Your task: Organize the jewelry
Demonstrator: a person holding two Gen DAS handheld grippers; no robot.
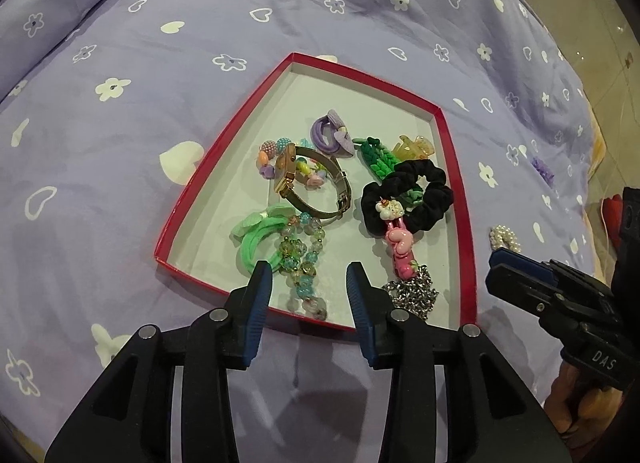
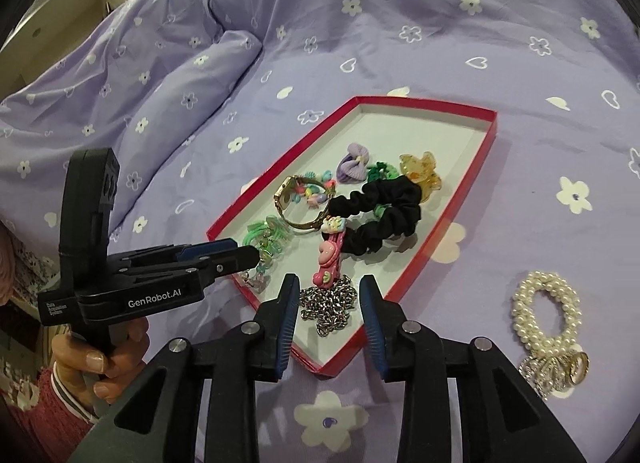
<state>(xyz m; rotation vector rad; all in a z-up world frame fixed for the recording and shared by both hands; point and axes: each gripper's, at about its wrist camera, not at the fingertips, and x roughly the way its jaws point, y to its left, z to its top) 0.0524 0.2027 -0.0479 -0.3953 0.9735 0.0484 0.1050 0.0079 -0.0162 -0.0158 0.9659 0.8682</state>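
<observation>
A red box lid [image 1: 460, 191] [image 2: 492, 123] lies on the purple bedspread and holds jewelry: a gold watch [image 1: 316, 187] [image 2: 288, 199], a black scrunchie [image 1: 432, 191] [image 2: 384, 215], a pink clip [image 1: 400, 251] [image 2: 328, 259], a silver chain [image 1: 412, 295] [image 2: 328, 303], a bead bracelet [image 1: 300, 263] and a purple hair tie [image 1: 332, 133] [image 2: 354, 167]. A pearl bracelet [image 2: 548, 315] [image 1: 506, 239] lies on the bedspread outside the box. My left gripper [image 1: 308, 275] [image 2: 240, 253] is open and empty above the box's near edge. My right gripper [image 2: 328, 287] [image 1: 496, 263] is open and empty above the silver chain.
A folded purple duvet [image 2: 132, 75] [image 1: 60, 3] lies at the far left of the bed. A small purple flower piece [image 1: 542, 169] lies near the bed's right edge. The floor [image 1: 612, 75] shows beyond that edge.
</observation>
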